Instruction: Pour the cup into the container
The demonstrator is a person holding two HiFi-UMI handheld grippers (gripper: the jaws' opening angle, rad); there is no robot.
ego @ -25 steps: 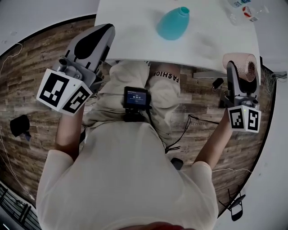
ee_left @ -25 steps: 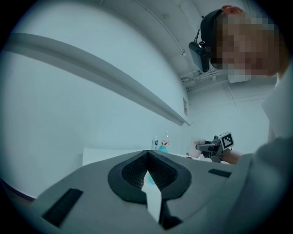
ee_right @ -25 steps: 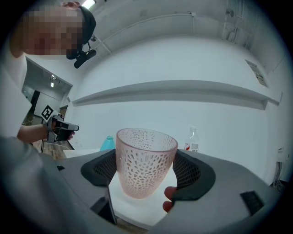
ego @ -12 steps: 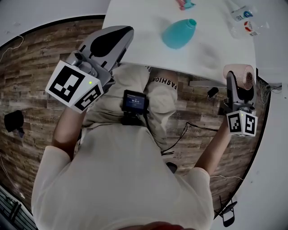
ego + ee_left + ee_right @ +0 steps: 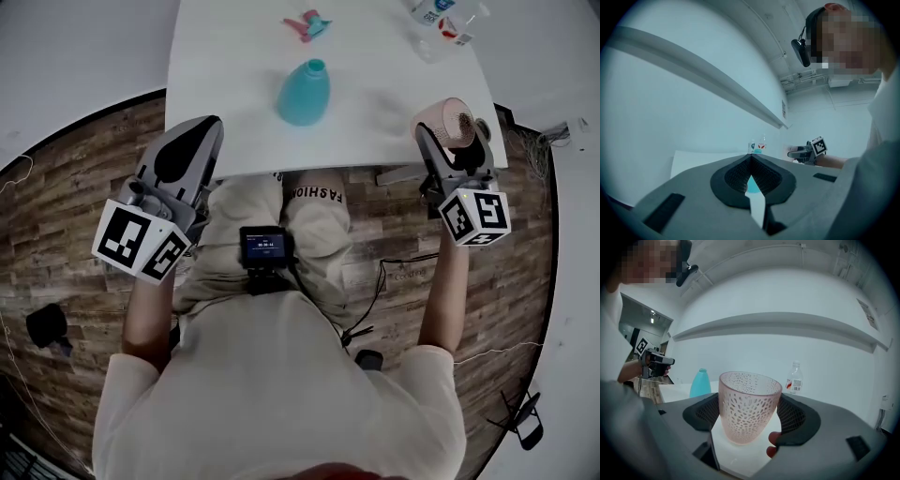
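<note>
The right gripper has its ribbed black pads clamped on the sides of an upright, tapered, translucent pink cup with a dimpled wall, at the white table's front right corner, well apart from the smooth teal bottle-shaped container mid-table, while the left gripper's jaws meet at the tips, empty.

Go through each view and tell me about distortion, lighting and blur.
Head view: fisheye bends the wood floor around the frame; the white table is nearly washed out. Left gripper view: bluish cast, dark round corners, the wall ledge bowed. Right gripper view: same dark corners; the pink cup in the right gripper is sharp and evenly lit.
</note>
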